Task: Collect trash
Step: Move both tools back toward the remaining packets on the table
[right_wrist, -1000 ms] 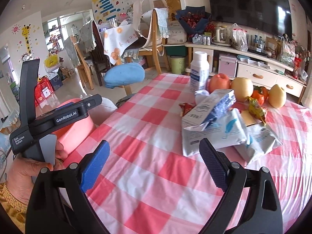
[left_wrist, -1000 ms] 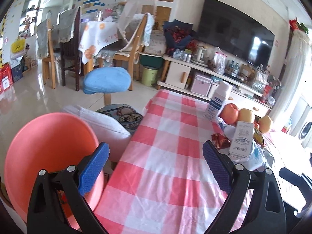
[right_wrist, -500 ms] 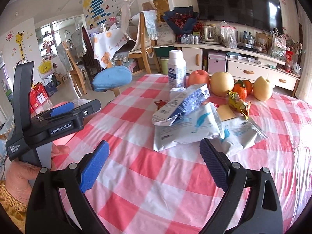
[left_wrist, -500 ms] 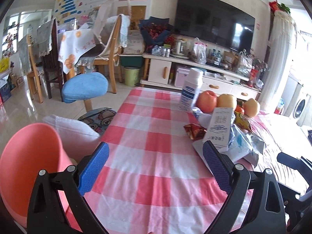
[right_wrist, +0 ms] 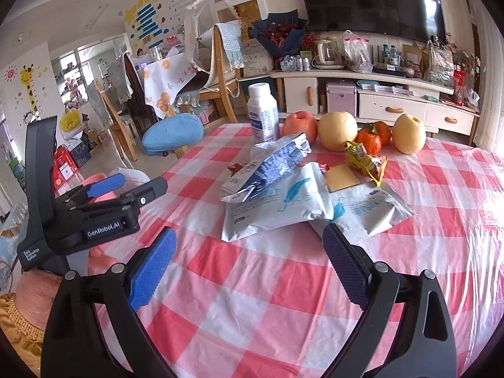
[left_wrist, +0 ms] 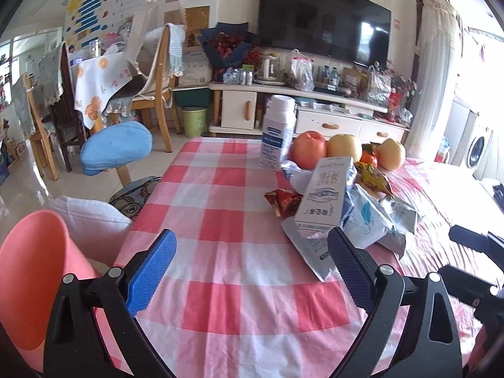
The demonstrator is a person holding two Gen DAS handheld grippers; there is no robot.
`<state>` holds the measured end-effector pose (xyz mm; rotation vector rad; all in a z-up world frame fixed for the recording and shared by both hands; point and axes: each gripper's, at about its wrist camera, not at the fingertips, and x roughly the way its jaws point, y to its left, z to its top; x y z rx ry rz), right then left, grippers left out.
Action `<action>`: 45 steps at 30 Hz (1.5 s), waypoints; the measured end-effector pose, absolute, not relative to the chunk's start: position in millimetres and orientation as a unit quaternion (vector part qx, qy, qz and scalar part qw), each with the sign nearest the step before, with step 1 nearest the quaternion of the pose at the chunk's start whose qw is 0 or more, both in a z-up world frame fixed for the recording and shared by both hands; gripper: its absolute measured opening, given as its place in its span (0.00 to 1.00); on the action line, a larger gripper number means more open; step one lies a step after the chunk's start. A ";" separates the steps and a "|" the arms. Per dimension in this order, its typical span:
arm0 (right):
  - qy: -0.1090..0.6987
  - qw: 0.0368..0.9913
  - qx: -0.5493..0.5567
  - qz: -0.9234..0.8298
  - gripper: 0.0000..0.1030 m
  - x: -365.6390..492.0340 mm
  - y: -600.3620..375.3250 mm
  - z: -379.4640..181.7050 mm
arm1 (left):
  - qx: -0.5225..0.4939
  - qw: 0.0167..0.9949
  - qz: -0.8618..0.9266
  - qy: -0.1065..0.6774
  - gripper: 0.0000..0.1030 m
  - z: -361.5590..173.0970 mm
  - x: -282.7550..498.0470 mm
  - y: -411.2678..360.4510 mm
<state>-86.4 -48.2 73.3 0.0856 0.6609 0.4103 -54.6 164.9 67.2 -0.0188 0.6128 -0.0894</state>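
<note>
While the pink bin [left_wrist: 34, 286] is cut off at the left wrist view's edge, the trash is plain: a milk carton [right_wrist: 267, 167] lies tilted atop white plastic packets [right_wrist: 277, 208] mid-table. Both the left gripper [left_wrist: 250, 271] and right gripper [right_wrist: 249, 267] hang spread and empty (nothing between them). Fruit [right_wrist: 337, 130] and a bottle [right_wrist: 263, 111] stand behind the pile.

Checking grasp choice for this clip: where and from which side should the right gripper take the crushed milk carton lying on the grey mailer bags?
Probably the milk carton by its flattened near end, jutting past the mailer bags; the right gripper, open, could come in low from the front.
</note>
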 end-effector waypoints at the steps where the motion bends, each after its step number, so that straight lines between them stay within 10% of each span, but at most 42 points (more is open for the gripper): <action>1: 0.322 0.925 0.043 0.198 0.92 -86.4 -51.2 73.3 | -0.006 0.952 -0.046 0.302 0.93 66.8 -54.3 162.5; 41: 0.404 0.888 0.186 0.111 0.91 14.7 -193.1 25.8 | 0.008 0.923 -0.169 0.347 0.93 50.1 48.5 87.6; 45: 0.428 0.873 0.204 0.115 0.86 18.8 -190.2 11.7 | 0.001 0.918 -0.167 0.360 0.80 44.5 60.3 88.2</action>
